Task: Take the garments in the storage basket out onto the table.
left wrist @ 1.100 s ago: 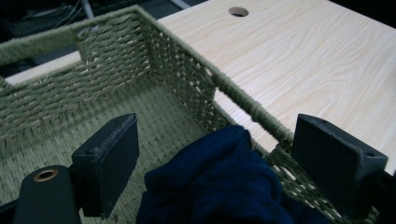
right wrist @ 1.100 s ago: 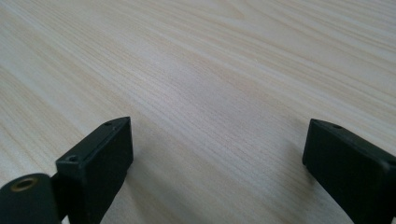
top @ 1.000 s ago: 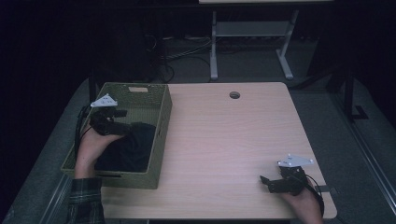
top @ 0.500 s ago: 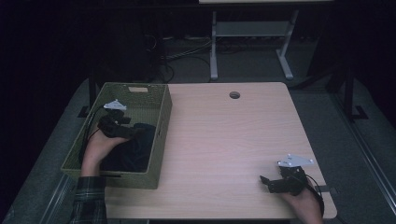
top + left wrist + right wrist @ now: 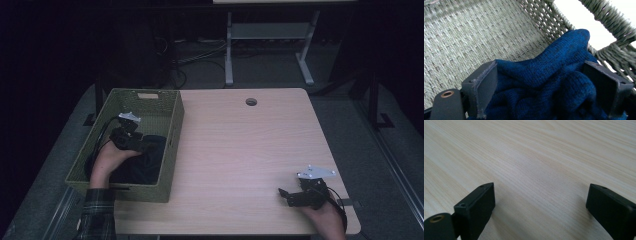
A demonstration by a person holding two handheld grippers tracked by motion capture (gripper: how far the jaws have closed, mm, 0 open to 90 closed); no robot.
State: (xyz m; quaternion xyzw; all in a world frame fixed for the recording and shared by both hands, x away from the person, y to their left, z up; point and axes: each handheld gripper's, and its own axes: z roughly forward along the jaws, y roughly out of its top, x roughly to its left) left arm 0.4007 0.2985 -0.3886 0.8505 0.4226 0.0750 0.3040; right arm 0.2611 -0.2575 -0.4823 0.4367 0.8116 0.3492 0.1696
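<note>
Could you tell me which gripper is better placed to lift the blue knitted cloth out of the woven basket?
Left. The left gripper is inside the basket, its jaws spread around the blue knitted cloth. The right gripper rests open on the table, far from the basket.

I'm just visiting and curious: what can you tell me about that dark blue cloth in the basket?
The blue cloth is a dark navy knit, soft and rumpled into folds. It lies bunched in the woven green basket, toward its near right corner, one fold rising against the wall. The left tongs stand wide apart on either side of a bunched fold, touching it, not closed.
</note>
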